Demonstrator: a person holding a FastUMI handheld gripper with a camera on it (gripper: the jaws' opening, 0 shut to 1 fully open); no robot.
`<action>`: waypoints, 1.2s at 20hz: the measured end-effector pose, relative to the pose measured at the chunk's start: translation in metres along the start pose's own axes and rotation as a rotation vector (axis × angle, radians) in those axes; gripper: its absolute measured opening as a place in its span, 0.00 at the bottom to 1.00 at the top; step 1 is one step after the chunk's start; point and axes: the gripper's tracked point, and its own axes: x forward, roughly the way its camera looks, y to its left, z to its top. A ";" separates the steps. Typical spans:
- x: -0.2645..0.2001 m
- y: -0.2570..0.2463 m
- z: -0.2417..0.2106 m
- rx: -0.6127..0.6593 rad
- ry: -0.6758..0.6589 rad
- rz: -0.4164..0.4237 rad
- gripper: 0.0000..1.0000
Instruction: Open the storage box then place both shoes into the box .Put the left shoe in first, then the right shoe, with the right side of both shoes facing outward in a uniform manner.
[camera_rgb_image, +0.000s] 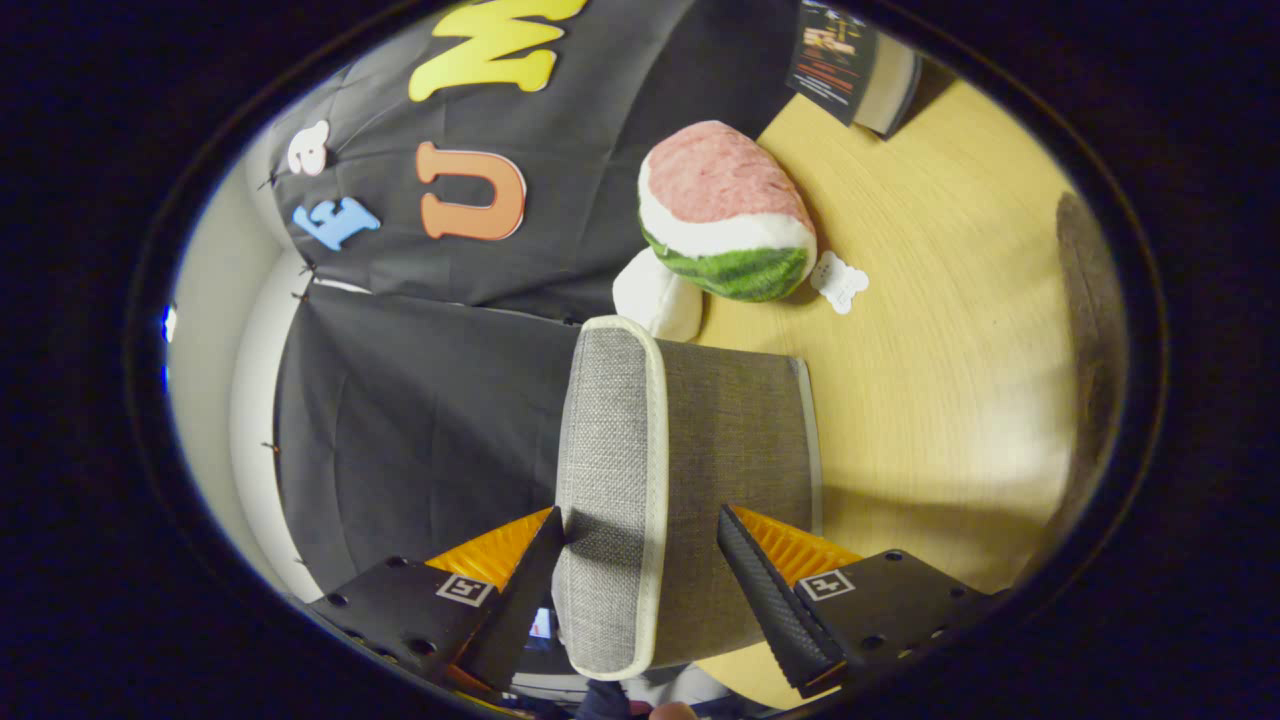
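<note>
One grey woven-fabric storage box with pale piping along its edges (640, 480) sits between the two fingers of the gripper (640, 545), reaching from between the fingertips out beyond them. Its lighter grey lid panel lies toward the left finger and a darker grey side toward the right. The fingers stand apart: the left tip touches or nearly touches the lid's edge, while the right tip lies over the darker side, and whether it presses there cannot be told. The box's near end is cut off low down, so its full shape is hard to make out.

The box rests on a light wooden table (940, 400). Right of it the tabletop lies bare and open out to a blurred dark shape (1090, 330) at the rim, too unclear to name. Left of it hangs the black cloth wall (400, 420), close by.

Beyond the box lie one watermelon-slice plush toy, pink, white and green (727, 212), one white rounded soft piece (658, 296) touching it, and one small white bone-shaped tag (839, 281) just beside it. Farther off stands one book with a dark cover (850, 60), partly cut off.
</note>
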 end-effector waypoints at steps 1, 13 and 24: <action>-0.001 0.005 0.002 0.029 0.004 0.023 0.92; -0.026 0.052 0.017 -0.071 -0.057 -0.014 0.00; 0.024 0.226 -0.013 -0.495 -0.076 -0.036 0.00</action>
